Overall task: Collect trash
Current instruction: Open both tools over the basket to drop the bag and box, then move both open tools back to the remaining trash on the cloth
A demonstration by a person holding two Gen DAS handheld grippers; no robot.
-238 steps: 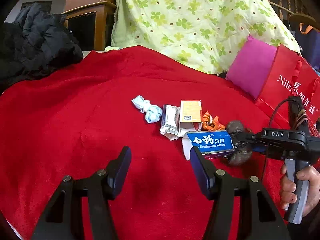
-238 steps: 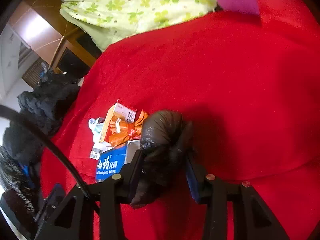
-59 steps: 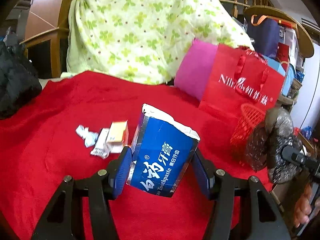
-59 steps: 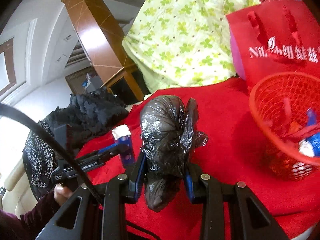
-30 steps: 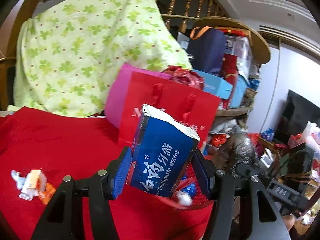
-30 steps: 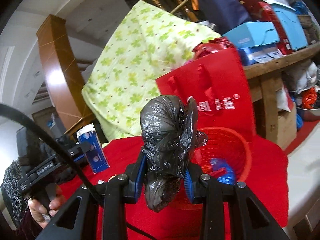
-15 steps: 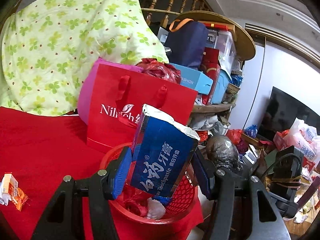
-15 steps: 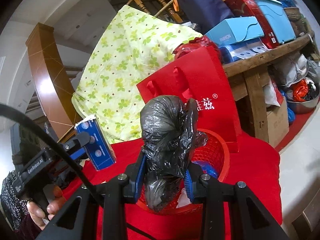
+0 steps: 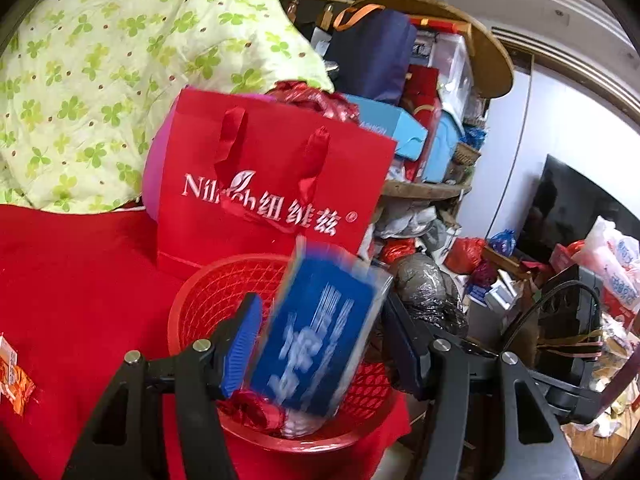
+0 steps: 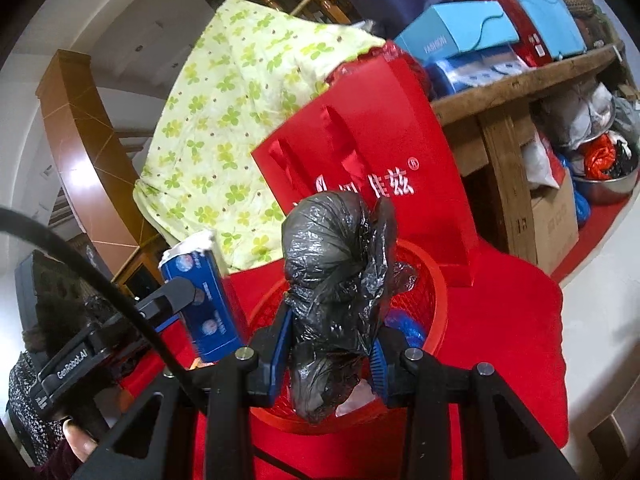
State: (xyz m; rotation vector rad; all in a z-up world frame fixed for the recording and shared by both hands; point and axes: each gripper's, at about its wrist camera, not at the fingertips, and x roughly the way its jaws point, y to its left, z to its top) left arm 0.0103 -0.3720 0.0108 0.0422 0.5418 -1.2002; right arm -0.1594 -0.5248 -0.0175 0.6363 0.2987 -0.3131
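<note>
With the box blurred and loose between parted left fingers, right fingers pinching the bag should release squarely above the basket.

1. The toothpaste box is deep blue with white lettering and a white torn top edge.
2. The basket is bright red with an open lattice pattern.
3. The crumpled plastic bag is glossy black.
4. The paper bag is red with white lettering and red ribbon handles.
5. The blanket under the basket is plain red.
6. The quilt is pale yellow-green with green clover leaves and small brown dots.
7. The cushion behind the paper bag is magenta.
8. The gripper pads are blue on black arms.
</note>
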